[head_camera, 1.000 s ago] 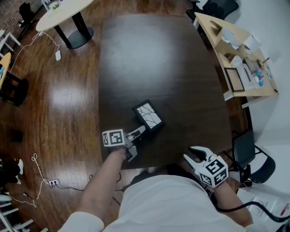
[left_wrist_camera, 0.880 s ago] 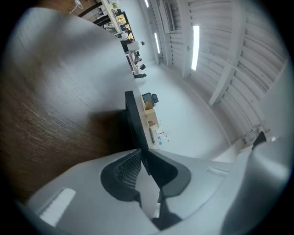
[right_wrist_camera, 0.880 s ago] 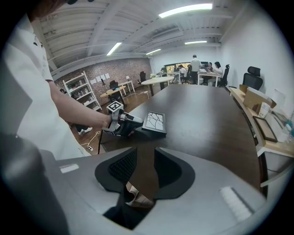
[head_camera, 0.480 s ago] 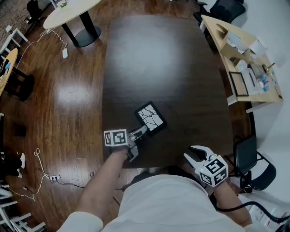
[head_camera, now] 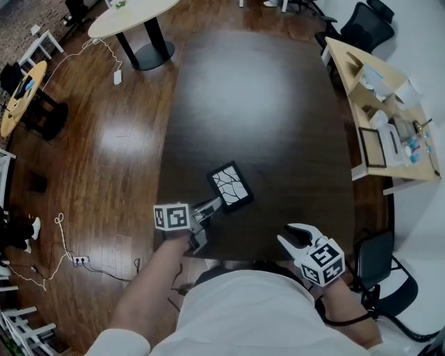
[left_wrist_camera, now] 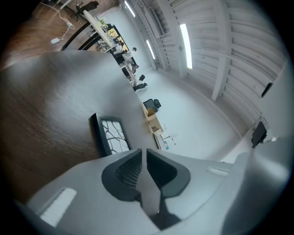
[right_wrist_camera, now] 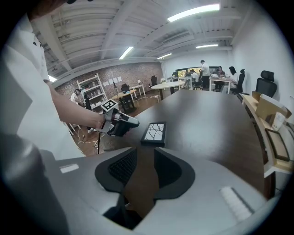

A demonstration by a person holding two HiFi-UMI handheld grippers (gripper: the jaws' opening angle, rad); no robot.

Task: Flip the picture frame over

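The picture frame (head_camera: 229, 185) is black with a white cracked-pattern picture. It lies face up on the dark table (head_camera: 257, 97), near the front edge. My left gripper (head_camera: 216, 203) points at the frame's near left corner, almost touching it, with its jaws shut on nothing. In the left gripper view the frame (left_wrist_camera: 112, 136) lies just past the left gripper (left_wrist_camera: 144, 150). My right gripper (head_camera: 288, 238) hovers open over the table's front right edge, well away from the frame. The right gripper view shows the right gripper (right_wrist_camera: 146, 149), the frame (right_wrist_camera: 154, 132) ahead and the left gripper (right_wrist_camera: 123, 123) beside it.
A light wooden shelf unit (head_camera: 389, 118) with small items stands off the table's right side. A black chair (head_camera: 375, 259) sits at the near right. A round white table (head_camera: 135, 14) stands far left on the wood floor (head_camera: 104, 160). People sit far back (right_wrist_camera: 204, 69).
The head view has shifted a little, so the table sits differently in frame. Both grippers keep their places relative to the frame. Nothing was taken hold of.
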